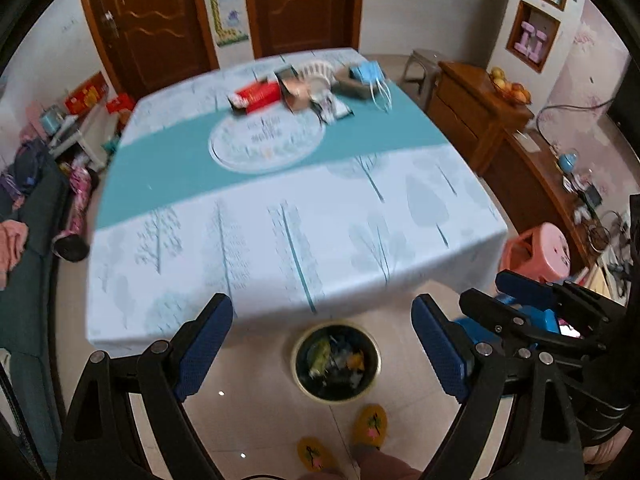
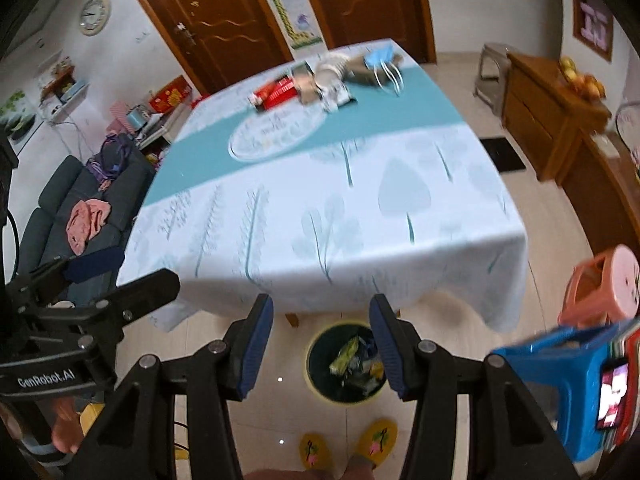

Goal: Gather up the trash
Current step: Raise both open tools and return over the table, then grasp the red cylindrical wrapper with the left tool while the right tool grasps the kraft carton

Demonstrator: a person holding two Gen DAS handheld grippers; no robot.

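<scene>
In the left wrist view, the left gripper (image 1: 322,344) is held high and tipped down toward the floor, its two blue-padded fingers (image 1: 206,346) spread wide with nothing between them. Through the gap, at 6 o'clock, sits the trash bin (image 1: 335,364) on the tiled floor, just in front of the table (image 1: 280,232), with wrappers lying inside it. The remaining trash is clustered at the table's far edge, toward 12 o'clock: a red box (image 1: 260,96), a brown carton (image 1: 296,90), a white plastic basket (image 1: 318,70) and a blue face mask (image 1: 368,72) lying on a grey box. At 4 o'clock the right gripper (image 1: 516,300) shows from the side; whether it is parted cannot be told from here. Yellow slippers (image 1: 370,426) stand below the bin.

In the right wrist view, the right gripper (image 2: 322,344) is likewise raised and angled down, fingers (image 2: 256,352) apart and empty, framing the trash bin (image 2: 346,364) at 6 o'clock. The red box (image 2: 278,90) and blue face mask (image 2: 380,56) lie at 12 o'clock on the table (image 2: 320,216). The left gripper (image 2: 100,280) enters at 9 o'clock. A blue stool (image 2: 560,364) stands at 4 o'clock, a pink stool (image 2: 600,288) above it.
</scene>
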